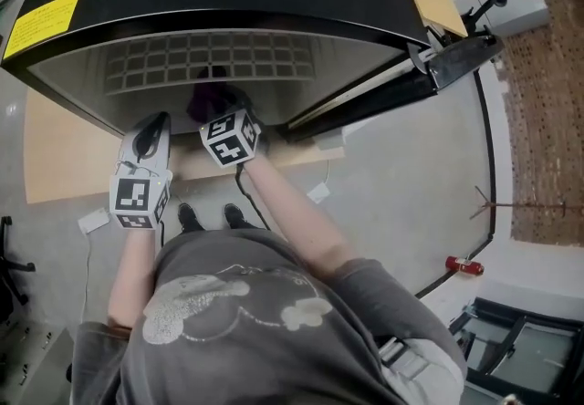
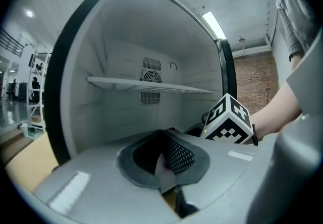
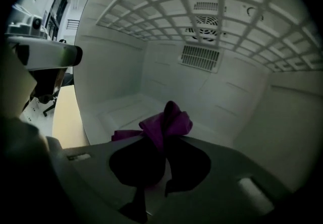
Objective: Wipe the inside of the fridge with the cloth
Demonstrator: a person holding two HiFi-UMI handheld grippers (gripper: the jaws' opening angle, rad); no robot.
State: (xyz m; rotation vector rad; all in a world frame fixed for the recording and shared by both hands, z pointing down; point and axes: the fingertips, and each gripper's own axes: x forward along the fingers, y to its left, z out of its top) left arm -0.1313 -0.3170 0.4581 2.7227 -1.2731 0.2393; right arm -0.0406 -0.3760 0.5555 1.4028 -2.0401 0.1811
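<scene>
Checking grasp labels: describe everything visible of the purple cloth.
The purple cloth is crumpled fabric bunched into folds, pinched in the shut jaws of the right gripper. A bunch stands above the jaw tips; a flap trails left. It sits inside the white fridge, below the white grid shelf; contact with the fridge floor is unclear.

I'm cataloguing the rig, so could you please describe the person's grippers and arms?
The left gripper and right gripper are grey moulded shells with dark pads, each bearing a black-and-white marker cube. A black cable trails from the right one. Sleeves are short, grey.
</scene>
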